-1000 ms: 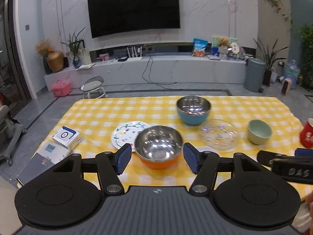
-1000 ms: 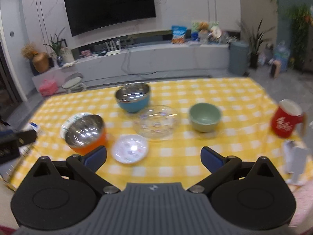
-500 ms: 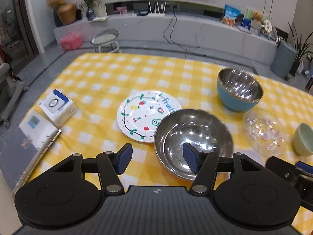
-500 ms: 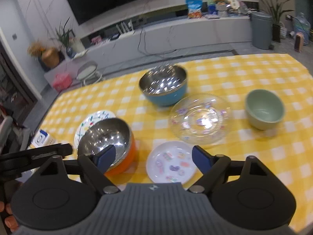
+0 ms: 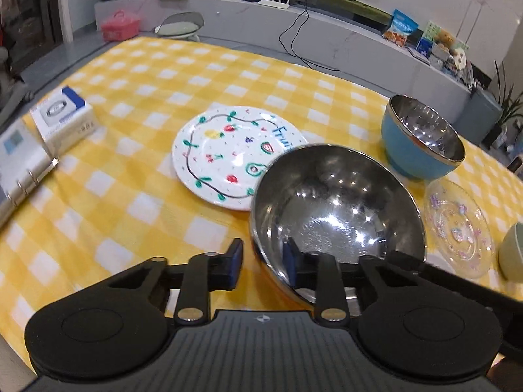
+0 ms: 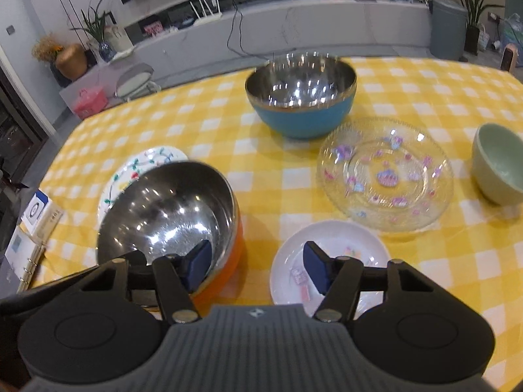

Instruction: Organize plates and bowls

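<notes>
A steel bowl with an orange outside [image 5: 336, 215] stands on the yellow checked cloth, overlapping the edge of a fruit-painted plate [image 5: 225, 153]. My left gripper [image 5: 261, 264] straddles the bowl's near rim, one pad inside and one outside. Its jaws are closing, and a sliver of cloth still shows beside the outer pad. My right gripper [image 6: 256, 266] hovers between the orange bowl [image 6: 170, 209] and a small white plate [image 6: 343, 238]. Its jaws are closing with nothing pressed between them. Farther back are a blue bowl [image 6: 300, 98], a clear glass plate [image 6: 385, 173] and a green bowl [image 6: 500, 163].
A tissue box [image 5: 62, 117] and a ring binder [image 5: 19, 163] lie at the table's left edge. Beyond the table's far edge there is floor, with a pink case [image 5: 119, 26] and a long white TV cabinet [image 5: 327, 29].
Both grippers have dropped and moved in toward the orange bowl. The left jaws have narrowed around its near rim. The right jaws have narrowed too.
</notes>
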`<state>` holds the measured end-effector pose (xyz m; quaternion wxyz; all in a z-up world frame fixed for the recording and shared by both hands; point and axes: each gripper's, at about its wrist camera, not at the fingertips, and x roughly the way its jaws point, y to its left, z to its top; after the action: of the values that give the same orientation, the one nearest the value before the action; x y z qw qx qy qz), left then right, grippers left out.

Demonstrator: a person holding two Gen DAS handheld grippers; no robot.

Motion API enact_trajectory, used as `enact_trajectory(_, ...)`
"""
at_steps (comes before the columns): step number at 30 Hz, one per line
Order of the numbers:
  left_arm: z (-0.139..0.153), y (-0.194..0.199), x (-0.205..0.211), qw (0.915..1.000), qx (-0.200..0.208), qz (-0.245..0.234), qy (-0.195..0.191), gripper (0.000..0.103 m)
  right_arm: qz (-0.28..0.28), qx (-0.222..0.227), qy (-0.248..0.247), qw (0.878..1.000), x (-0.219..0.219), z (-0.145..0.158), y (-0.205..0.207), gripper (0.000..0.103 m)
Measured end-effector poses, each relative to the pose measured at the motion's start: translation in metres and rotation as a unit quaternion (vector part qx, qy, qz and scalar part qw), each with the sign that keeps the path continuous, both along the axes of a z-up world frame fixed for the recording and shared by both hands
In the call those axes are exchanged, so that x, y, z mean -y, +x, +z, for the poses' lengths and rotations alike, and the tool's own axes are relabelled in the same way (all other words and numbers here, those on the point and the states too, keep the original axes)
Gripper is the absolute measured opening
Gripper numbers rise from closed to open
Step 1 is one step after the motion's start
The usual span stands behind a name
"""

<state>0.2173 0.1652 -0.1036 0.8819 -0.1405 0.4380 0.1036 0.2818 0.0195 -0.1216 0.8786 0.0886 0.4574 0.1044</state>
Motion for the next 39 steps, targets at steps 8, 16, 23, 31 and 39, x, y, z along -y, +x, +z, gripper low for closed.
enact_trajectory(8,-0.002,0.003,-0.003,0.9998,-0.003,0.007,-0.018,0.018,0.015,0.007,-0.010,1.000,-0.009,-0.007,0.003,0.051)
enact_trajectory(16,-0.007,0.001,-0.012,0.9990,-0.001,-0.003,-0.044,0.014,0.031,0.029,-0.026,0.999,-0.026,-0.004,-0.004,0.018)
enact_trajectory(23,0.002,-0.005,-0.013,0.9989,-0.003,-0.001,-0.046,0.014,0.021,0.020,-0.007,1.000,-0.018,0.001,-0.008,0.016)
enact_trajectory(31,0.040,-0.019,-0.005,0.9988,0.011,-0.013,-0.046,0.014,0.027,0.040,-0.001,0.999,-0.005,0.037,-0.030,0.015)
enact_trajectory(39,0.087,-0.041,0.026,0.9989,0.004,-0.037,-0.027,0.013,0.028,0.062,0.003,0.998,0.030,0.085,-0.068,0.015)
